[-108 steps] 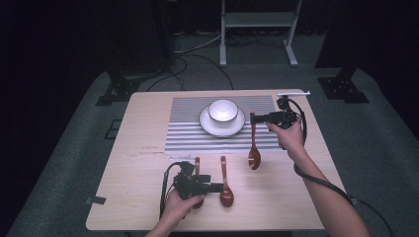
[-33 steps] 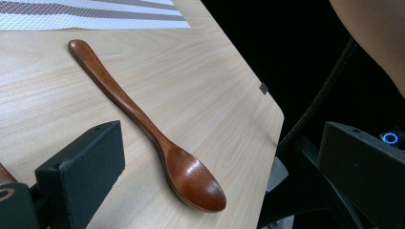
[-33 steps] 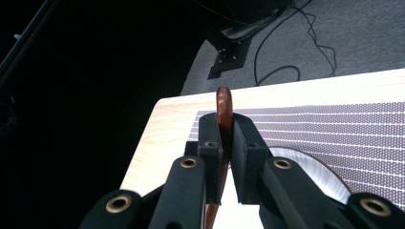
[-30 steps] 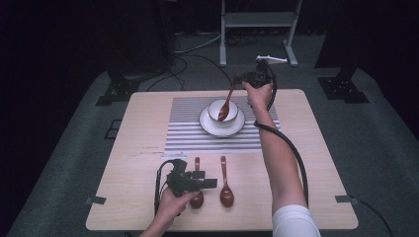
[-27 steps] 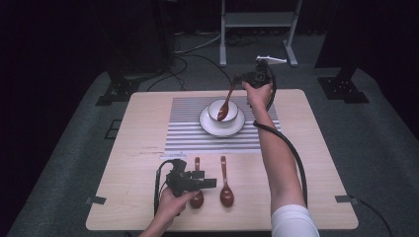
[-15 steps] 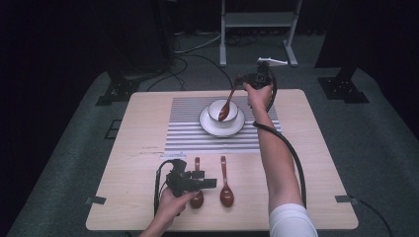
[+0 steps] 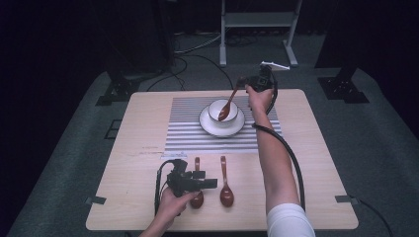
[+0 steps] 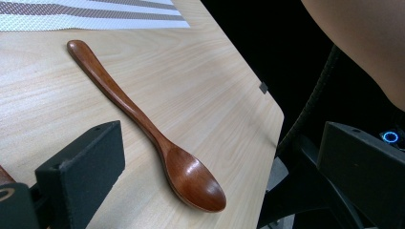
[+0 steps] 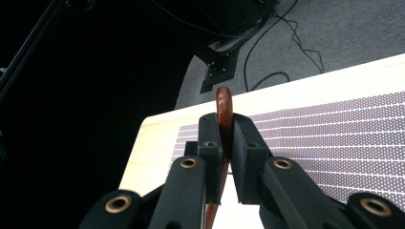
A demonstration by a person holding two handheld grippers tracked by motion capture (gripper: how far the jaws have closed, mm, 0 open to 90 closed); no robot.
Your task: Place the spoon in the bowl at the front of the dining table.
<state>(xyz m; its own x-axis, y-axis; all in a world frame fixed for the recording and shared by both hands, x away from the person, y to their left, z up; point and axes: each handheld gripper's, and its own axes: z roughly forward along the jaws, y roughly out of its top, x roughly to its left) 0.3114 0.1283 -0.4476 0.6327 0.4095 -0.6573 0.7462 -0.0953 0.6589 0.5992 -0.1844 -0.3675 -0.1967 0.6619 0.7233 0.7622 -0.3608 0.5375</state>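
With the arm stretched far across the table, the right gripper (image 7: pixel 243 84) clamps a wooden spoon (image 7: pixel 227 105), tilted into the bowl (image 7: pixel 222 109).

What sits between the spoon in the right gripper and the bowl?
Nothing visible. The right gripper is shut on the spoon by its handle, and the spoon head already hangs over the bowl on its plate, with the mouth unobstructed.

Bare table (image 7: pixel 138 128) left of the striped mat (image 7: pixel 188 138), clear pass. Right side of table open too, except the right forearm (image 7: pixel 272 158) and its cable (image 7: pixel 291 158) running across it. Mat's centre blocked by bowl on plate (image 7: pixel 222 129), with a spoon (image 7: pixel 227 105) slanting into the bowl. Front edge: two spoons (image 7: pixel 226 183) side by side, narrow gap between; left gripper (image 7: pixel 195 183) sits over the left one.
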